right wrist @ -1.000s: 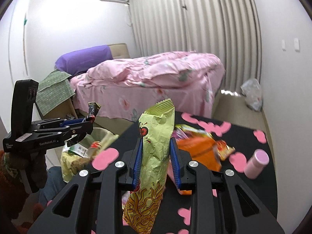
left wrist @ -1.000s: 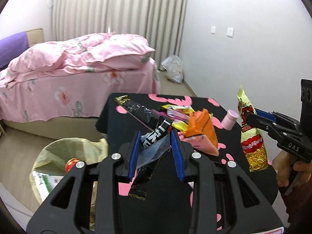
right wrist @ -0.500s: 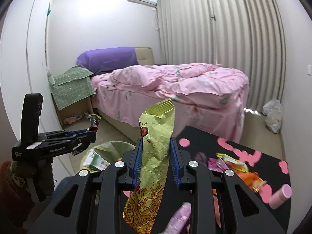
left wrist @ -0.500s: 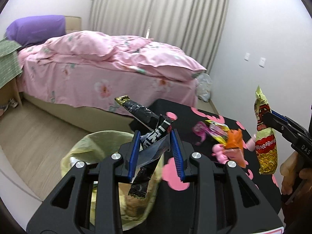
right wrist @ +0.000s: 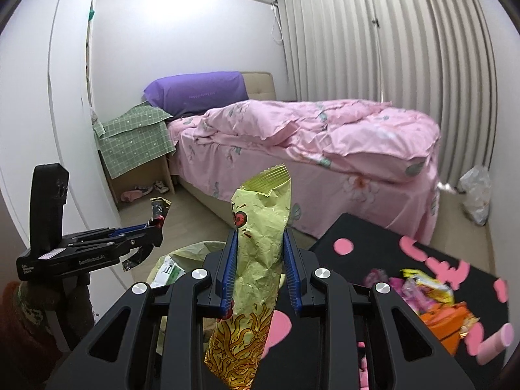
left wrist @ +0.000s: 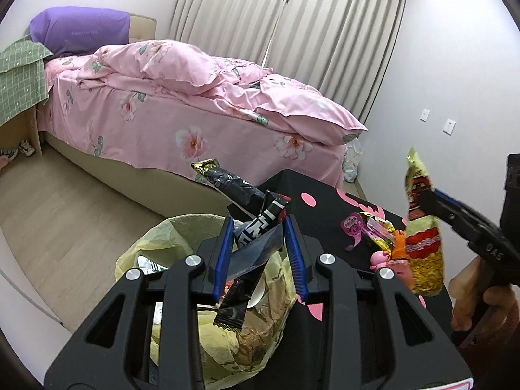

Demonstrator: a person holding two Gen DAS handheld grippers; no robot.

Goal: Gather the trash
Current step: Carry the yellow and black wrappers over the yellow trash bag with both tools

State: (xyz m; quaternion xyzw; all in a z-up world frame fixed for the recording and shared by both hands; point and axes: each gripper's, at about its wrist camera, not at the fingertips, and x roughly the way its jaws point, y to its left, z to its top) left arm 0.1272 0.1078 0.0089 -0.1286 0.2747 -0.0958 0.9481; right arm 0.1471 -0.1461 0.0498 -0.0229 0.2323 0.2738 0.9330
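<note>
My left gripper [left wrist: 258,253] is shut on black snack wrappers [left wrist: 250,224] and holds them right above the open yellow-lined trash bin [left wrist: 169,247] beside the table. My right gripper [right wrist: 260,269] is shut on a tall yellow-green snack bag [right wrist: 256,260], held up over the table's left edge near the bin [right wrist: 182,256]. The right gripper and its bag [left wrist: 422,227] show at the right of the left wrist view. The left gripper [right wrist: 156,224] shows at the left of the right wrist view.
A black table with pink spots [left wrist: 325,208] carries several more wrappers [right wrist: 432,299] and a pink bottle [right wrist: 494,344]. A pink bed [left wrist: 195,97] stands behind. A white plastic bag [right wrist: 474,188] lies on the floor by the curtain.
Both grippers have swung left from over the table toward the trash bin, each still holding its wrapper. The left gripper's wrappers now hang over the bin's opening.
</note>
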